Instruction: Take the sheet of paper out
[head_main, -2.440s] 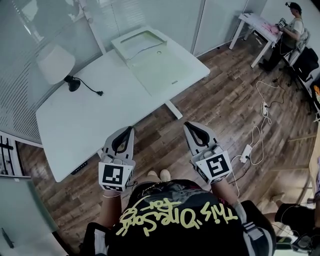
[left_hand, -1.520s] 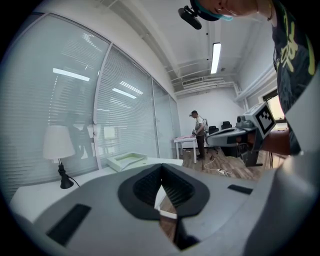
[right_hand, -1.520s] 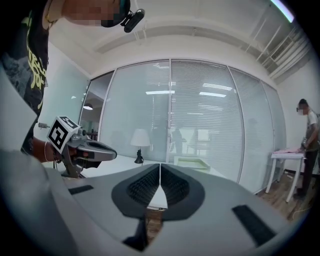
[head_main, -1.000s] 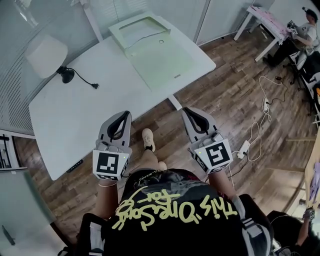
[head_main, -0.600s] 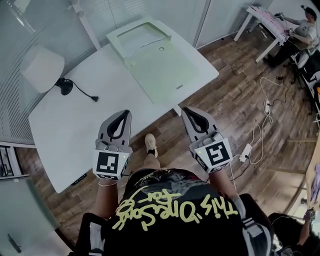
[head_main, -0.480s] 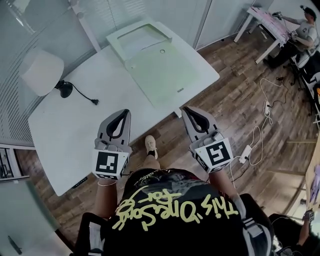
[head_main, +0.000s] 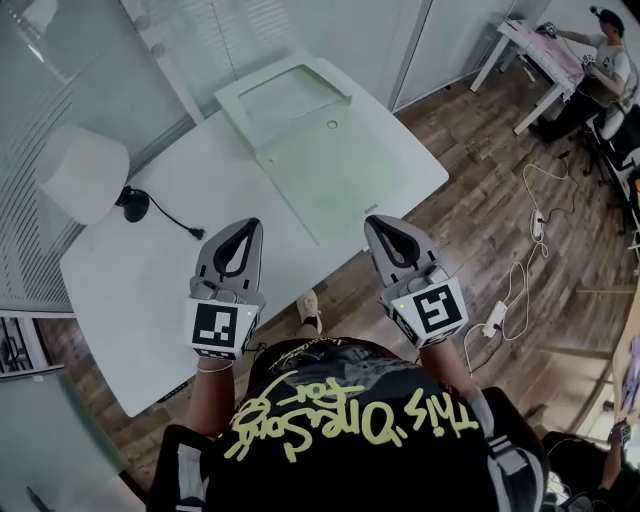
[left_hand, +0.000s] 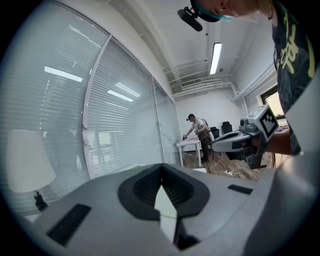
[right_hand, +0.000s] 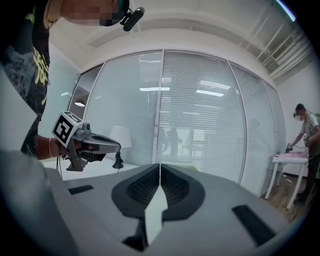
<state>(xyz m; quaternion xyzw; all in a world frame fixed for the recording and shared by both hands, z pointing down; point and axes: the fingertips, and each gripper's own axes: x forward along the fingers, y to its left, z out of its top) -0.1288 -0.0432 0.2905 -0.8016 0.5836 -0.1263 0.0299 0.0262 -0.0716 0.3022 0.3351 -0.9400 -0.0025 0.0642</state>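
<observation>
Work surface: a white rectangular table (head_main: 150, 260) is recorded on a brown wood-plank floor (head_main: 480, 230), beside a glass wall with white blinds (head_main: 250, 30).
Holder: a pale green flat plastic document case (head_main: 340, 165) is laid open on the right part of the table, with its near corner at the table's edge.
Task item: a pale sheet of paper (head_main: 285, 100) is seen in the recessed far half of the case. Its edges cannot be made out sharply.
Left claw: the grey left gripper (head_main: 243, 226) is held in the air over the near edge of the table. Its jaws are pressed together, with nothing between them.
Right claw: the grey right gripper (head_main: 384, 222) is held alongside. Its jaws are likewise pressed together, with nothing between them.
Item relative to claws: the case is placed ahead of both grippers, largely between their two lines. In the head view the right gripper's tip is seen just beside the case's near corner, but no contact is shown. The sheet is well apart from both grippers, at the far end of the case.
Other table items: a white-shaded lamp (head_main: 82, 172) with a black base is stood at the left, and its black cable (head_main: 178, 222) is trailed across the top.
Surroundings: a seated person (head_main: 605, 55) is noted at a second white table (head_main: 525, 45) at the far right. A white power strip (head_main: 493, 325) with cables is laid on the floor.
</observation>
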